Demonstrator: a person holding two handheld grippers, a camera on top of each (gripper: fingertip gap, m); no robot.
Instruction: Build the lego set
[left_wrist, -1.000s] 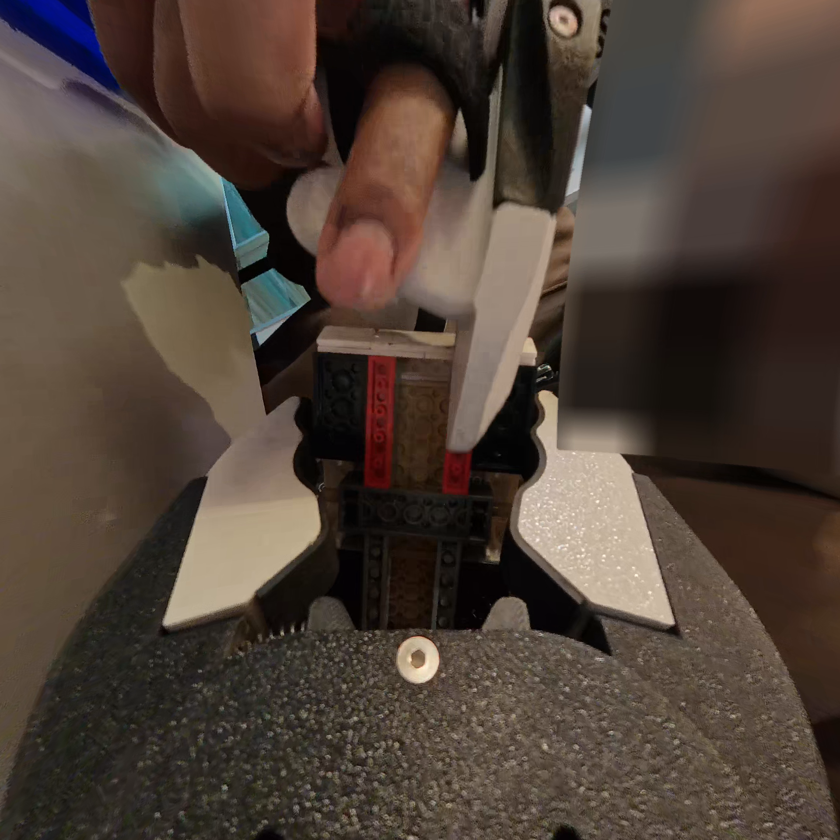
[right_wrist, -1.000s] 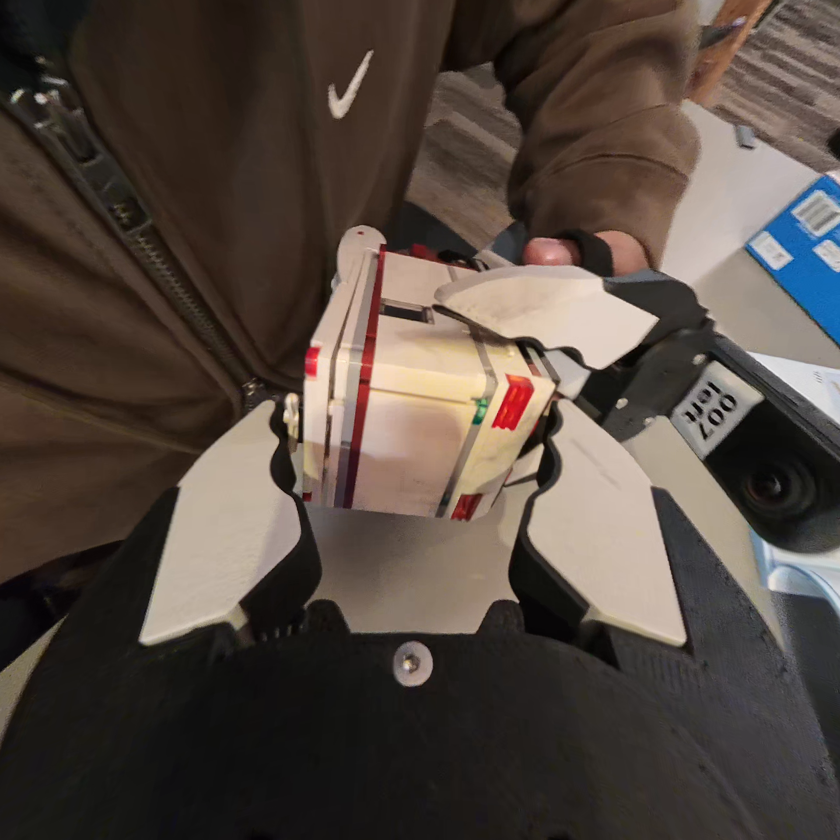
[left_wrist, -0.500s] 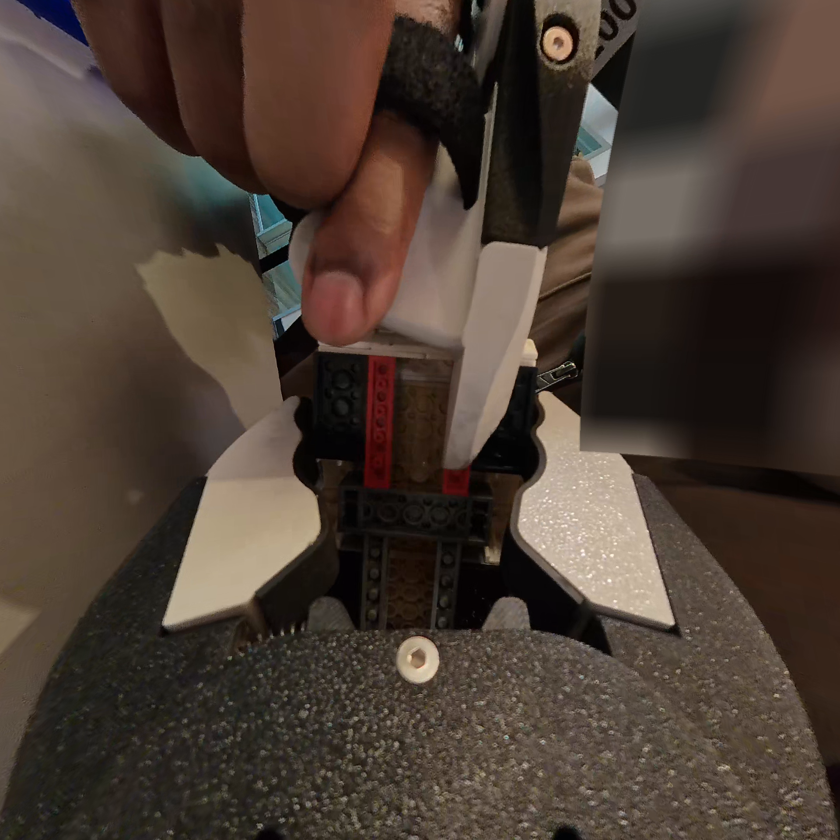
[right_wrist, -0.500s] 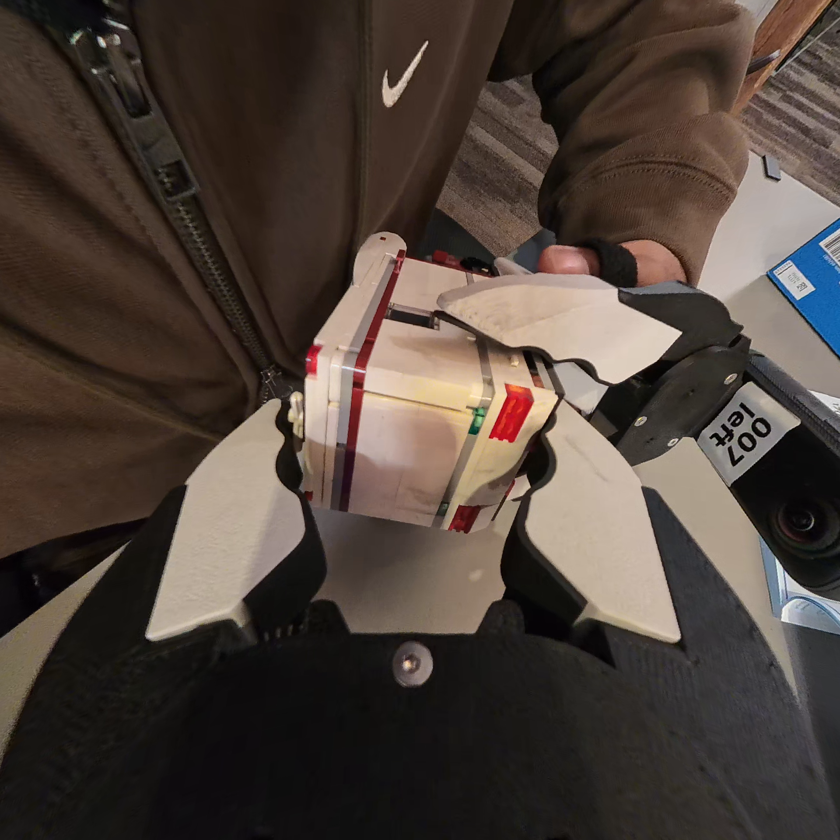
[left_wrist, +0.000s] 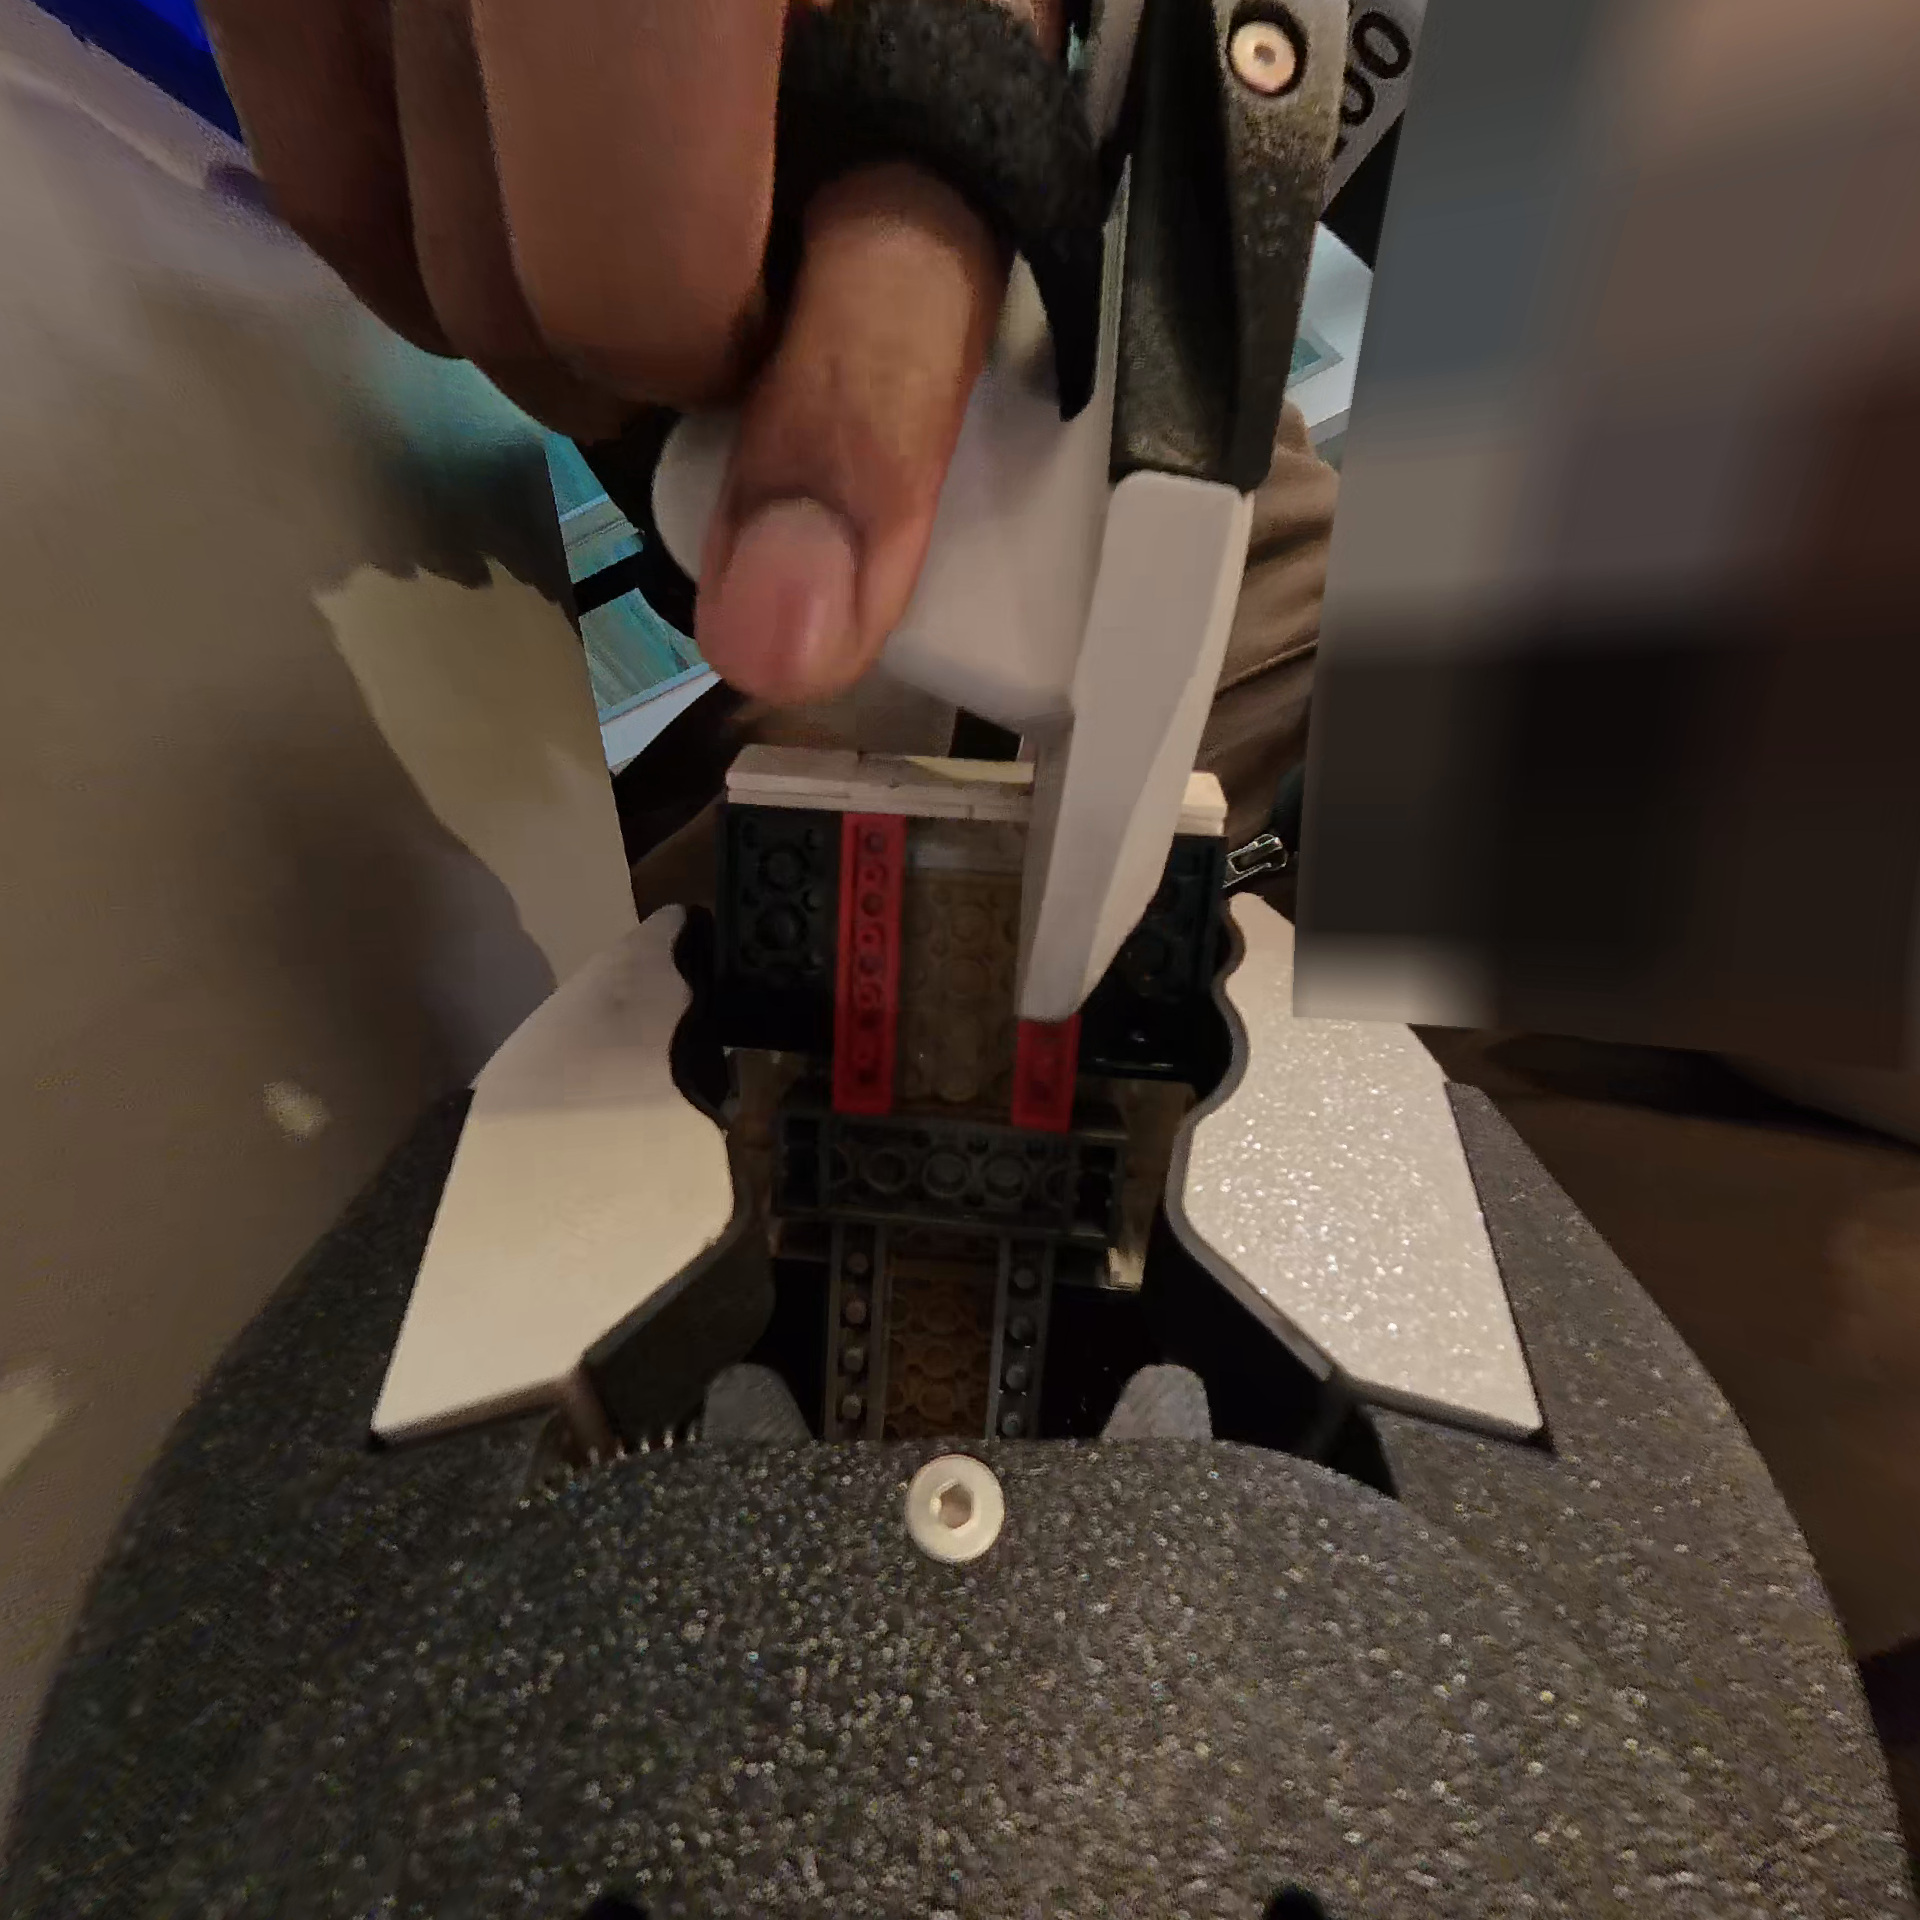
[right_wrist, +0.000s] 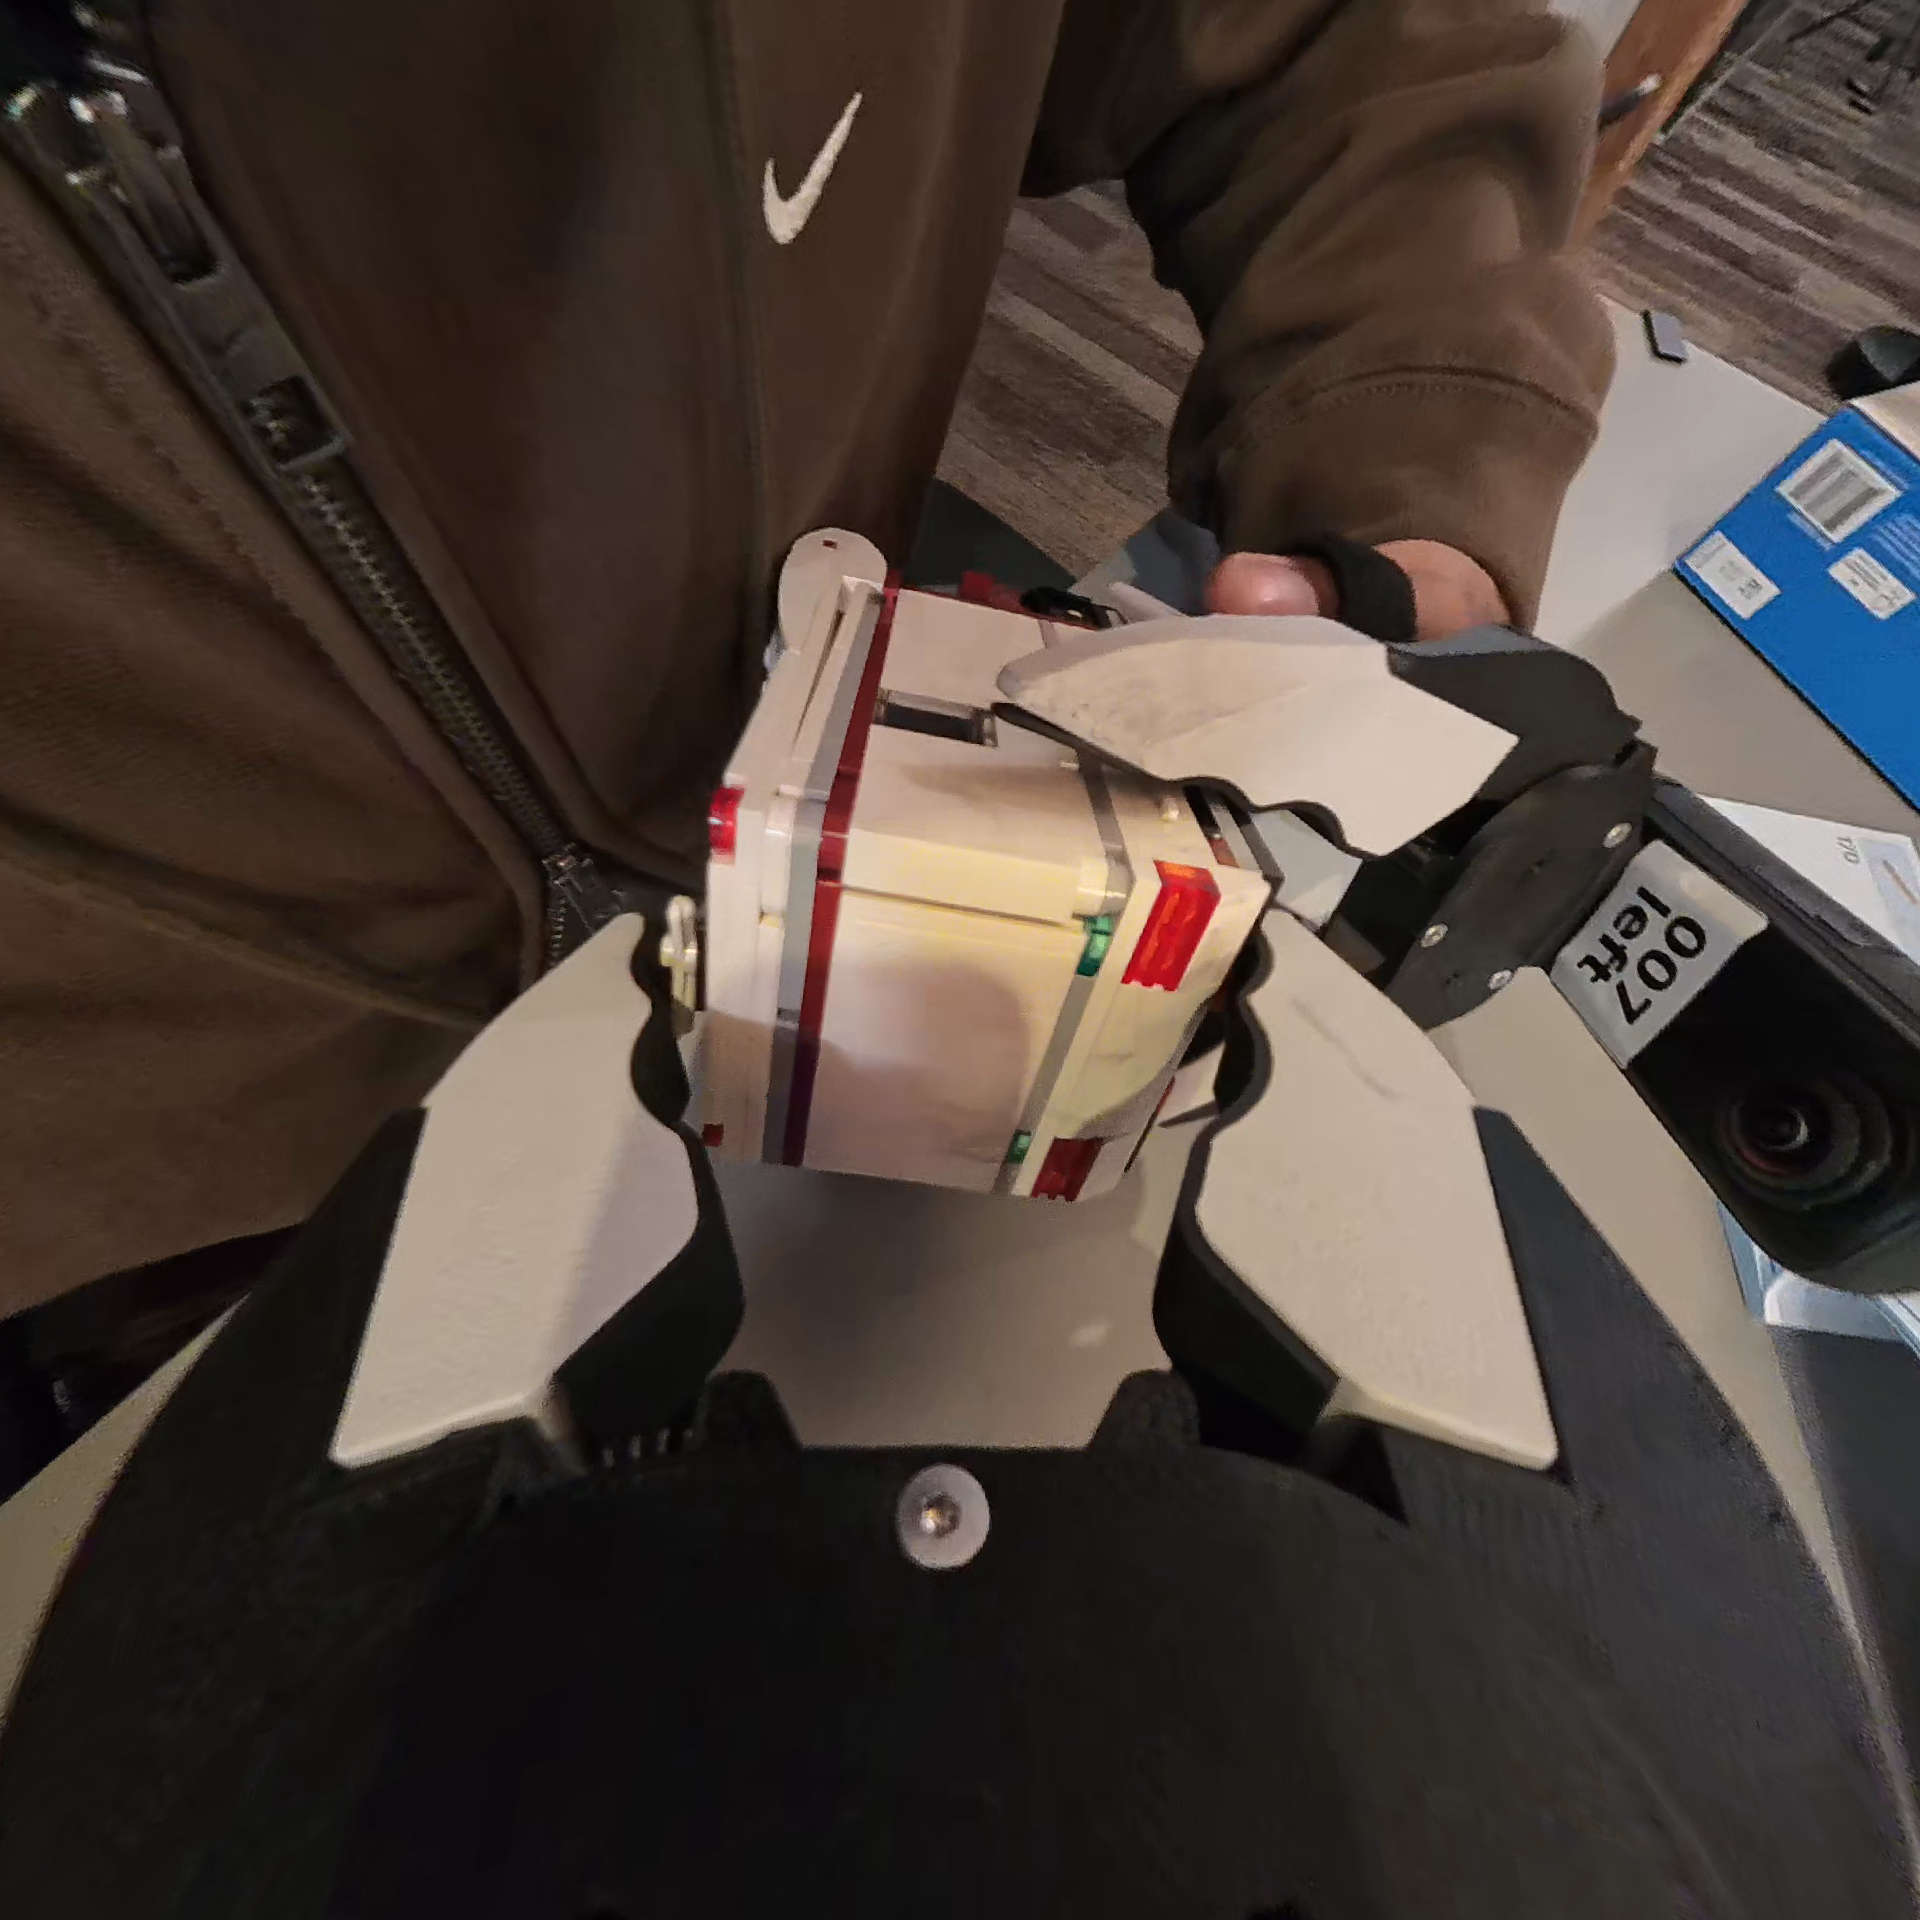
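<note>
Little has shifted in the last second. The toy-brick block (right_wrist: 935, 977), white with red and grey bands, has kept its place between both pairs of jaws, lifted clear of the bench (right_wrist: 935, 1309) that shows below it and close in front of the person's brown sweater (right_wrist: 520, 416).

The left gripper (left_wrist: 956, 935) is clamped on the block's dark sides, its pads (left_wrist: 665, 977) hugging the studded underside (left_wrist: 862, 935) that faces its camera. The right gripper (right_wrist: 951, 935) is closed on the other two faces, one pad against a small white clip on the block's left edge and the other against its red-marked corner.

One finger (left_wrist: 1122, 727) of the right gripper still lies across the underside, over a red strip. A finger (right_wrist: 1247, 717) of the left gripper rests on the block's top. Only the thumb (left_wrist: 800, 582) above the block has moved, dipping toward its white edge and lifting again. A blue box (right_wrist: 1818, 540) lies well to the right of the block.
</note>
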